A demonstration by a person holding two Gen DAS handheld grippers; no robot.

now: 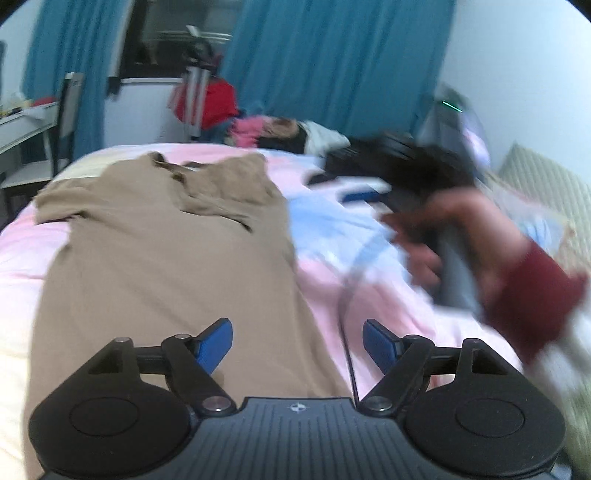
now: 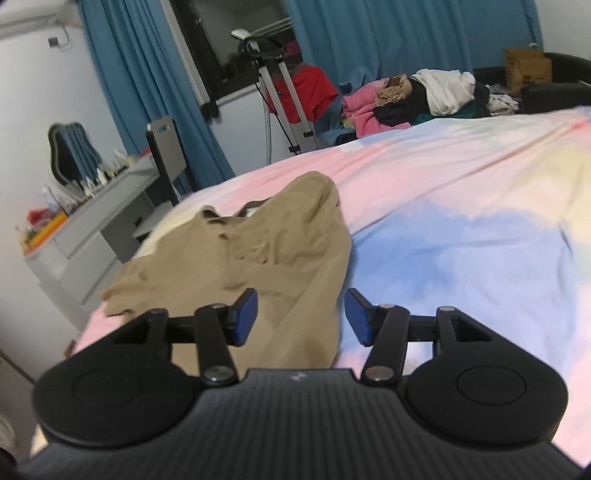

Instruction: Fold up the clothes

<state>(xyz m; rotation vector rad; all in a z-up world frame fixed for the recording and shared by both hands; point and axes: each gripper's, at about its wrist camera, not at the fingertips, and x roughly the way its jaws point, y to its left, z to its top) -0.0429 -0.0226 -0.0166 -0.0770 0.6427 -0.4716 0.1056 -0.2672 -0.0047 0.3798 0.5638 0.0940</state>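
A tan shirt [image 1: 162,243] lies spread on the pastel bedsheet [image 1: 369,280], collar end far from me, one sleeve folded over its upper right. My left gripper [image 1: 297,343] is open and empty above the shirt's near right edge. In the left wrist view the right gripper [image 1: 364,186] is a blurred black shape in a hand with a dark red cuff, to the right of the shirt. In the right wrist view the shirt [image 2: 258,254] lies rumpled ahead, and my right gripper [image 2: 301,317] is open and empty over its right edge.
A pile of clothes [image 2: 417,99] lies past the far edge of the bed. A tripod [image 2: 284,96] with a red cloth stands before blue curtains [image 2: 406,33]. A grey desk [image 2: 96,229] with small items and a chair are at the left. A pillow [image 1: 546,188] is at the right.
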